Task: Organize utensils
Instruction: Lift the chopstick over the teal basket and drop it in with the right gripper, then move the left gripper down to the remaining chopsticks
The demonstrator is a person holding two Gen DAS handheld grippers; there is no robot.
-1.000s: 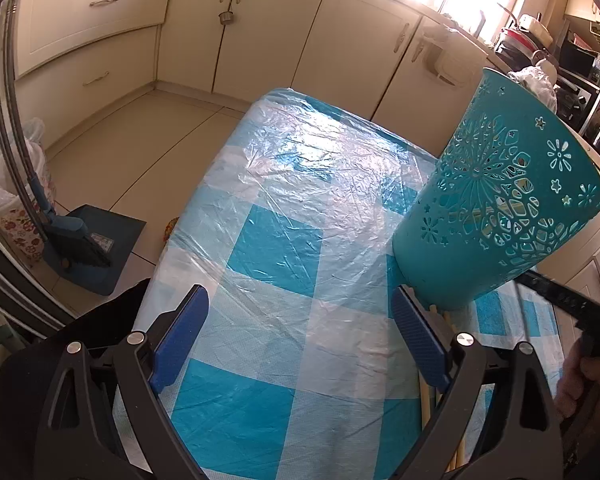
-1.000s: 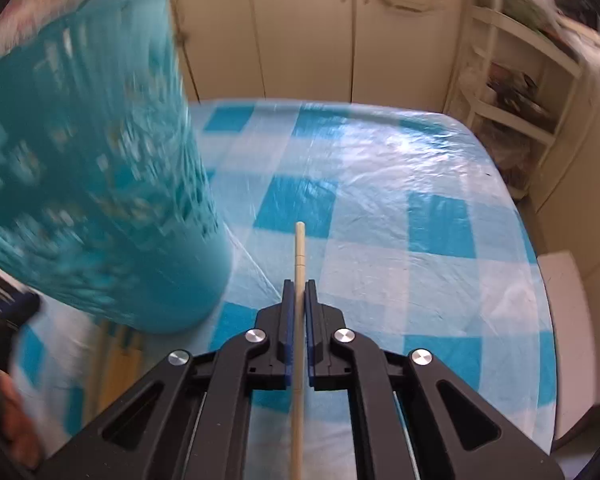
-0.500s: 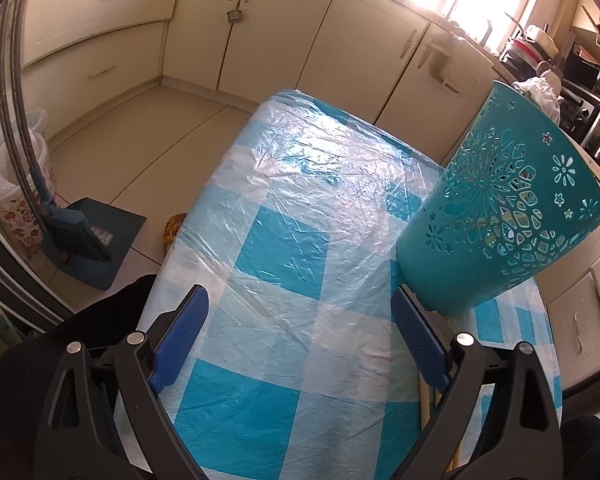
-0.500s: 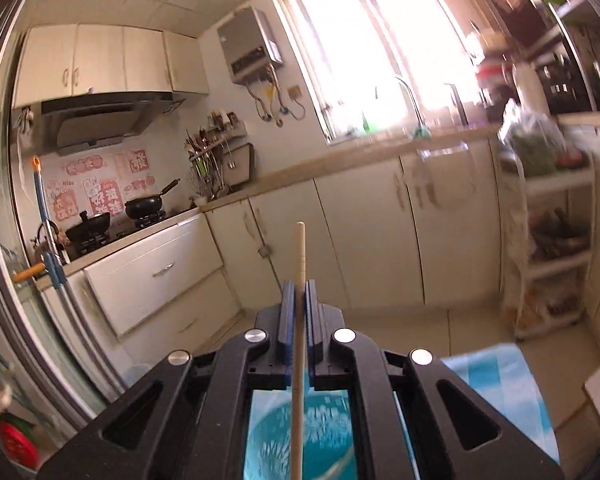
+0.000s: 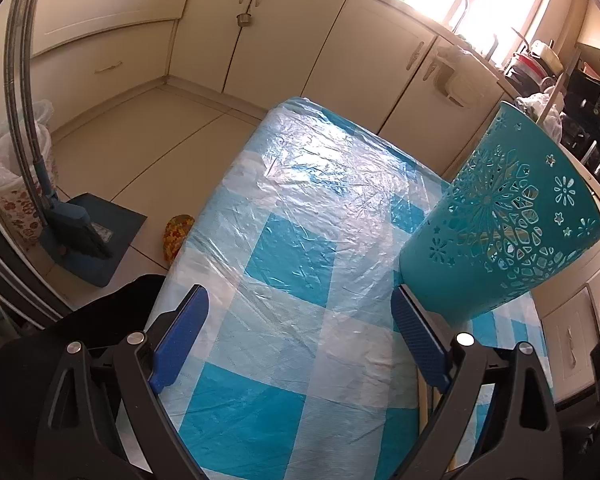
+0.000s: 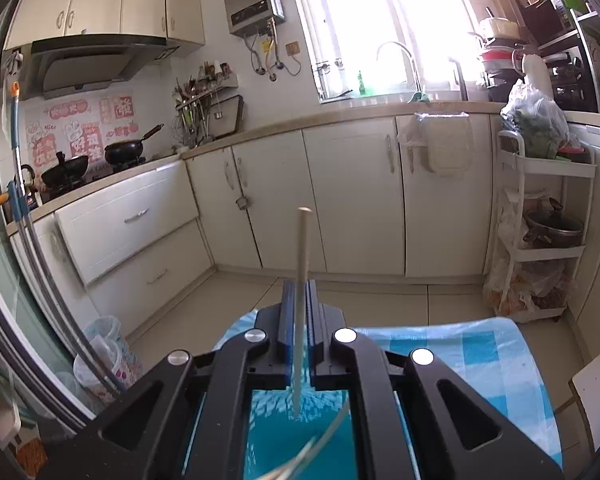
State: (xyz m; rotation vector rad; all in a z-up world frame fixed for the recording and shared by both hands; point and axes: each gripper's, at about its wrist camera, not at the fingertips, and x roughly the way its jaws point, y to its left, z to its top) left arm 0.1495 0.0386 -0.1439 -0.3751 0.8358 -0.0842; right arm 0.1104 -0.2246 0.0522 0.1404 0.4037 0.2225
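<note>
Lower end of the wooden chopstick [image 6: 302,280] hidden behind the right gripper [image 6: 300,304], closed tight on it above the teal holder [image 6: 300,440], at 6 o'clock in that view. Against one second ago: table replaced by cabinets [image 6: 352,196] ahead; blur gone. Left gripper [image 5: 300,340] wide open and empty over checked tablecloth [image 5: 300,240], holder [image 5: 500,232] at 3 o'clock, more chopsticks [image 5: 423,404] half covered beside its finger.

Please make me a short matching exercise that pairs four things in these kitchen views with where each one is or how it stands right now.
Things:
1. chopstick
2. teal basket
3. left gripper
4. dustpan

States:
A. on the floor beside the table
B. jaws wide open, nothing between them
C. standing on the checked tablecloth
D. clamped in the right gripper

Pairs: 1-D, 2-C, 3-B, 4-A
</note>
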